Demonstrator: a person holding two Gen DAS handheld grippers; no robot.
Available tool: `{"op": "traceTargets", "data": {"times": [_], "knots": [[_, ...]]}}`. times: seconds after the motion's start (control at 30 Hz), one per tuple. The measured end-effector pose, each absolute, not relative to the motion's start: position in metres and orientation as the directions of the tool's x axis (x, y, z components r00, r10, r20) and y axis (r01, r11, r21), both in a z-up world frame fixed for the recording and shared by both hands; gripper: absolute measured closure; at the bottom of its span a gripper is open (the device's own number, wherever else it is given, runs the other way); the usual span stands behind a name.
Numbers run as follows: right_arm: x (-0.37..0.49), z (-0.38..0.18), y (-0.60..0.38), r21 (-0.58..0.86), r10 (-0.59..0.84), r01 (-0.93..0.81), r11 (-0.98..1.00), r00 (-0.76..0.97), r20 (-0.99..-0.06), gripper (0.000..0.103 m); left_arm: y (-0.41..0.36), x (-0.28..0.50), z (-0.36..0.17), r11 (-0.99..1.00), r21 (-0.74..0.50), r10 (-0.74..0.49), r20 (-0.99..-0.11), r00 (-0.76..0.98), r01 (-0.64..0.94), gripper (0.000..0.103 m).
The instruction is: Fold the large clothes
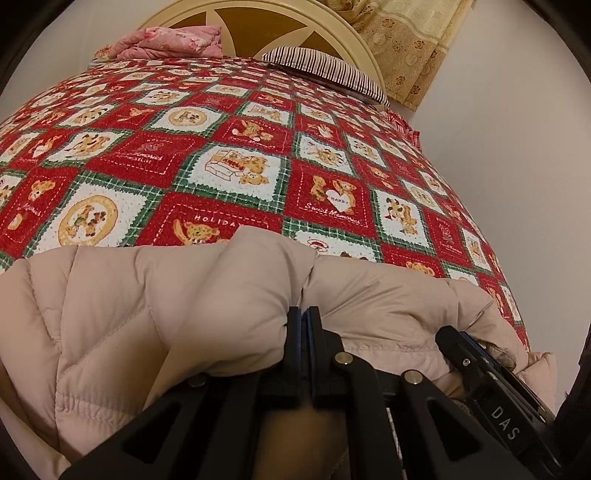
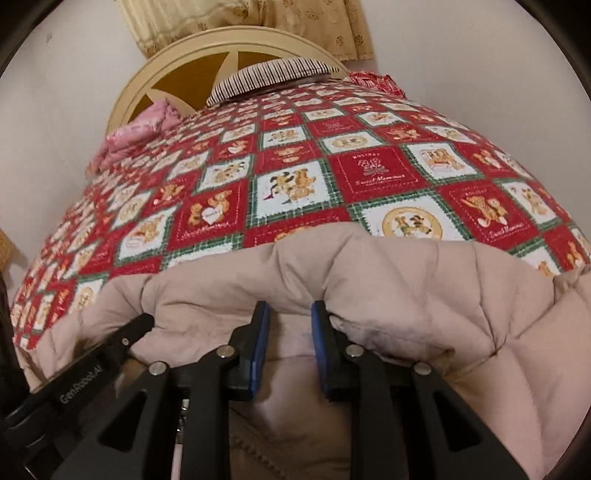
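A pale pink puffy quilted jacket (image 1: pixel 147 314) lies bunched at the near edge of the bed and fills the lower part of both views. My left gripper (image 1: pixel 304 312) is shut, pinching a fold of the jacket's upper edge between its tips. My right gripper (image 2: pixel 290 308) has its blue pads a little apart, with a thick fold of the jacket (image 2: pixel 406 288) squeezed between them. The fabric puckers around both fingertips. The two grippers sit close side by side: the right gripper's body (image 1: pixel 476 354) shows in the left wrist view, and the left one's (image 2: pixel 122 343) shows in the right wrist view.
The bed wears a red, white and green teddy-bear patchwork spread (image 1: pixel 240 166). At its far end are a striped pillow (image 1: pixel 325 70), a folded pink blanket (image 1: pixel 173 42) and a round cream headboard (image 1: pixel 258 22). A beige curtain (image 1: pixel 406 44) hangs behind, against pale walls.
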State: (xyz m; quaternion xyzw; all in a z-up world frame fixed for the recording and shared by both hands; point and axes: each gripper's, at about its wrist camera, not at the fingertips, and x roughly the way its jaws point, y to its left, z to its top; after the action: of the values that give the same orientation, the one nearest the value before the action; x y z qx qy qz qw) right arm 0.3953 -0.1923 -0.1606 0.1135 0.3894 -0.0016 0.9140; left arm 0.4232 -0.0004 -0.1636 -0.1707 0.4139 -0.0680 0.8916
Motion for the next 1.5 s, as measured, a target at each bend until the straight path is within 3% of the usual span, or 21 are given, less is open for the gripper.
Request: {"op": "traceTargets", "data": {"times": [0.93, 1.1, 1.23, 1.3, 1.37, 1.43, 1.5], "knots": [[0.398, -0.164, -0.194, 0.207, 0.09, 0.089, 0.974, 0.69, -0.718, 0.077, -0.001, 0.423, -0.164, 0.932, -0.362, -0.263, -0.715, 0.648, -0.02, 0.098], [0.398, -0.164, -0.193, 0.203, 0.087, 0.089, 0.975, 0.688, -0.721, 0.077, 0.006, 0.423, -0.163, 0.913, -0.407, -0.3, -0.702, 0.645, -0.019, 0.098], [0.397, -0.157, -0.186, 0.192, 0.104, 0.063, 0.979, 0.658, -0.745, 0.067, 0.02, 0.409, -0.154, 0.875, -0.483, -0.368, -0.699, 0.613, -0.027, 0.098], [0.377, -0.14, -0.185, 0.176, 0.107, 0.033, 0.984, 0.676, -0.729, 0.065, 0.027, 0.384, -0.137, 0.889, -0.457, -0.348, -0.699, 0.625, -0.016, 0.097], [0.351, -0.121, -0.19, 0.185, 0.106, 0.034, 0.982, 0.717, -0.689, 0.05, 0.03, 0.362, -0.126, 0.907, -0.421, -0.324, -0.704, 0.632, -0.003, 0.097], [0.318, -0.105, -0.196, 0.179, 0.084, 0.049, 0.983, 0.742, -0.665, 0.044, 0.034, 0.331, -0.116, 0.914, -0.404, -0.326, -0.694, 0.642, 0.028, 0.097], [0.291, -0.095, -0.2, 0.165, 0.067, 0.056, 0.985, 0.752, -0.656, 0.043, 0.039, 0.293, -0.109, 0.914, -0.397, -0.353, -0.679, 0.643, 0.083, 0.096]]}}
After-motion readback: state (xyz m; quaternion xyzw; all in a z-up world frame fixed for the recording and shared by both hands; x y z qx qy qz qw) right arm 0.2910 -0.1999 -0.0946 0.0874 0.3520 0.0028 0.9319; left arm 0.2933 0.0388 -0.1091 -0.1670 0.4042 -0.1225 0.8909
